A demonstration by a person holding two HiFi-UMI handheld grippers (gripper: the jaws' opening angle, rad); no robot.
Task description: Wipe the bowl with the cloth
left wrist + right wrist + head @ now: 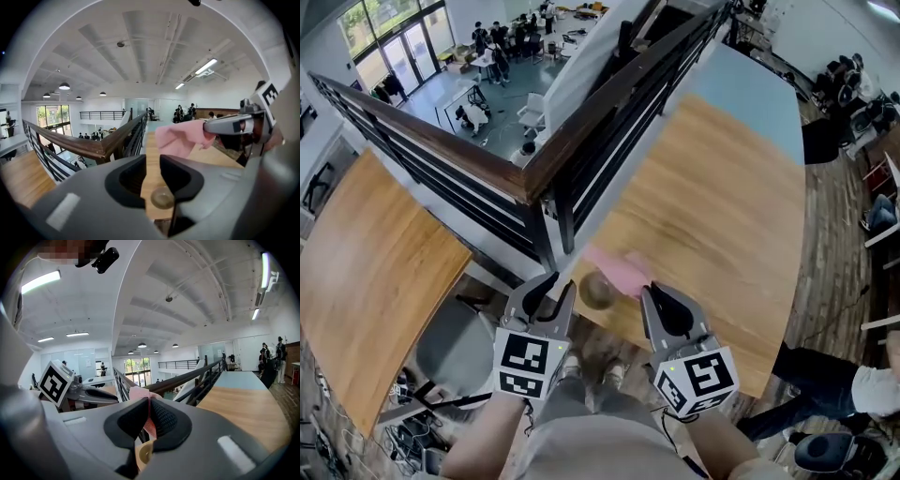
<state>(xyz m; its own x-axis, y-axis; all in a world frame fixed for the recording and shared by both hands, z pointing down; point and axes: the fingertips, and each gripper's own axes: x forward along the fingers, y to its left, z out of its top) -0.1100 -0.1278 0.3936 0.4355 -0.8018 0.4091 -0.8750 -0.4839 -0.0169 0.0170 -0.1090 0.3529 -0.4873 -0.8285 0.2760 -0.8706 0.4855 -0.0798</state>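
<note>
The right gripper view alone shows what the right gripper has. Its cross-hatched black pads are pinched onto a fold of the pink cloth, which bunches above the tips and hangs down through the seam between them. In the head view that grip is hidden behind the gripper's grey body, and only a blurred pink patch shows just past its tips. The left gripper view adds the far side: the cloth drapes from the right gripper's tip, up and to the right of the left jaws.

The left gripper has its jaws parted by a narrow slot, with nothing pressed between them. Through the slot runs a strip of the wood-grain table. The bowl sits just below and ahead of that slot, on the table close to its near edge. The right gripper view puts the same bowl directly under the clamped jaws. In the head view it lies between the two grippers' tips, with the cloth just beyond it.

The bowl is small, round and tan-brown, with a smooth rim. The cloth is thin, soft and creased. Both jaw bodies are matt grey. The left gripper's marker cube is white with black squares. Past the jaws, beyond the table, runs a dark barred railing topped with wood.
</note>
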